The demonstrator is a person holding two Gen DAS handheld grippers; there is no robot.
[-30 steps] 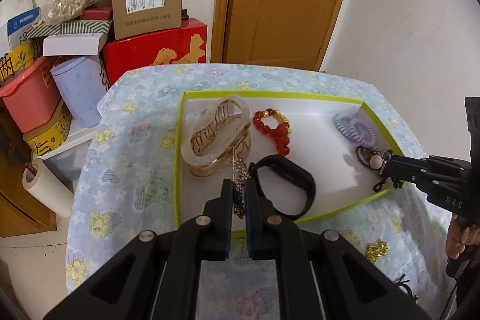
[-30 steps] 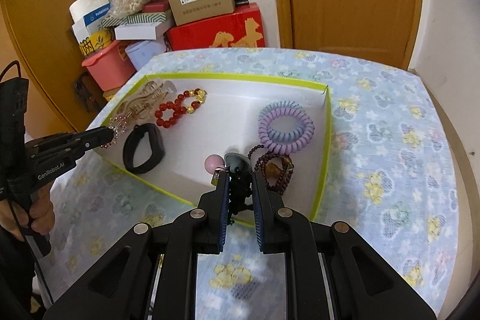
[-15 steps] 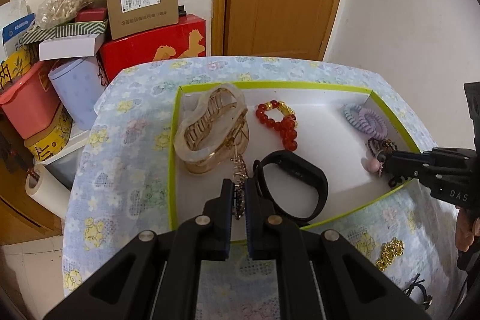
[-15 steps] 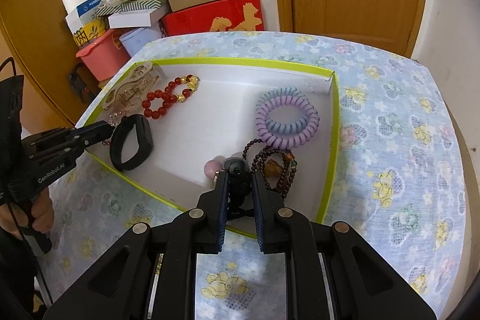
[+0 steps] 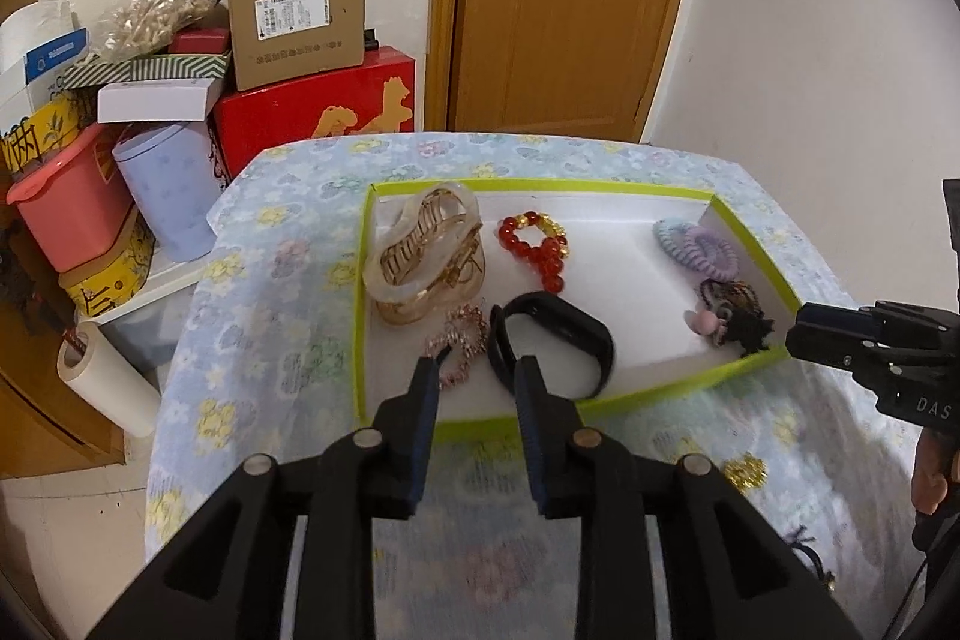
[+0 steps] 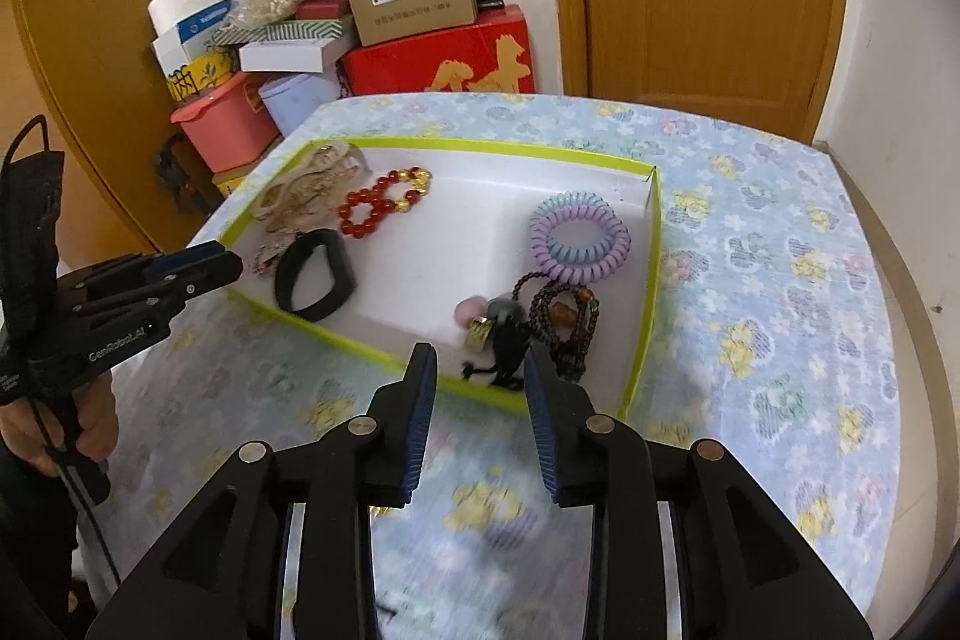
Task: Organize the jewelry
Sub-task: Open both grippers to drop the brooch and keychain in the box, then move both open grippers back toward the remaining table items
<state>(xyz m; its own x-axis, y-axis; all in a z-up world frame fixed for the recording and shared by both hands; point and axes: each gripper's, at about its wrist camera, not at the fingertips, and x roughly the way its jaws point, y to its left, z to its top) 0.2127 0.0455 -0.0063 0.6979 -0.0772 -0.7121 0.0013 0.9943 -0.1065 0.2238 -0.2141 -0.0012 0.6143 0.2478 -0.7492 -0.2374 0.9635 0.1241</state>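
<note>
1. Left wrist view: the left gripper stands with its jaws spread and nothing between them, poised over the near edge of the shallow white cardboard tray with the lime-green rim.
2. Right wrist view: the right gripper is likewise released and empty, at the tray's near right corner.
3. Location of the jewelry. Inside the tray lie a pink sparkly beaded bracelet, a black rubbery wristband, a translucent and gold plastic claw clip, a glossy red-and-gold bead bracelet, a lilac-and-blue coiled hair tie, a dark brown bead string, and a black cord ornament with a pink ball. A small gold glittery piece and a black cord item lie outside, on the floral blue tablecloth.
4. Risk, judged. The cord ornament rests just against the near wall; a backward pass of the right fingers could snag its loose threads and drag it out.
5. Risk, judged. The tray looks light and thin-walled; a knock from either gripper could shift it on the smooth cloth.
6. Handling. Beads and chain are limp and likely to slip from flat ribbed pads; the coil tie is springy.
</note>
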